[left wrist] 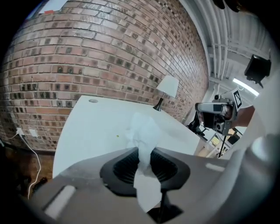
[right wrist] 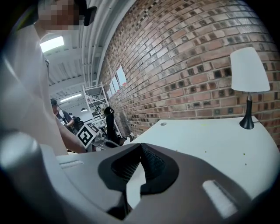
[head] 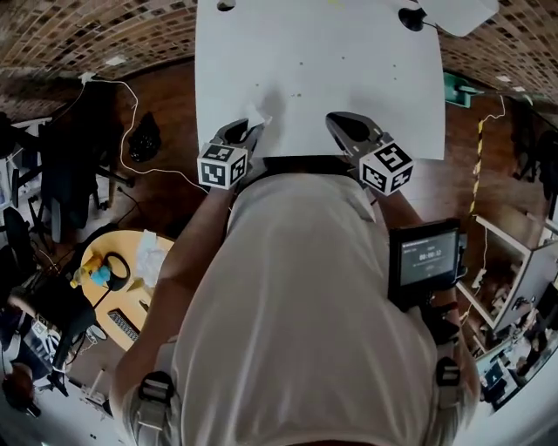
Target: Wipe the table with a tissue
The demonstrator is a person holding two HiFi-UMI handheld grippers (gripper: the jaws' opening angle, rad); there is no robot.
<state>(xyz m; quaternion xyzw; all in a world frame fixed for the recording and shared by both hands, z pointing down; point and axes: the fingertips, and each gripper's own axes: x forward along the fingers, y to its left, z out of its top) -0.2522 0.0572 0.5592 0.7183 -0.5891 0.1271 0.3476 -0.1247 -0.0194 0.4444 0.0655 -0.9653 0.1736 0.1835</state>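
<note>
1. A person stands at the near edge of a white surface [head: 349, 52], a tool in each hand, both poised over that edge.
2. The left hand-held gripper [head: 244, 132] is clamped on a crumpled white tissue [head: 258, 116]. The loose end of the tissue sticks out past the jaw tips toward the near-left corner, so the paper rather than the tool would meet the top.
3. The tissue appears to hang just above the surface. Contact cannot be confirmed, so the wipe seems not yet begun.
4. The right hand-held gripper [head: 342, 124] has its jaws together with nothing between them. It sits further right along the near edge, apparently kept clear of the wiping path.
5. Small specks [head: 296, 94] dot the middle of the surface and are the likely target. A lamp [head: 453, 13] stands at the far-right corner, out of the way.
</note>
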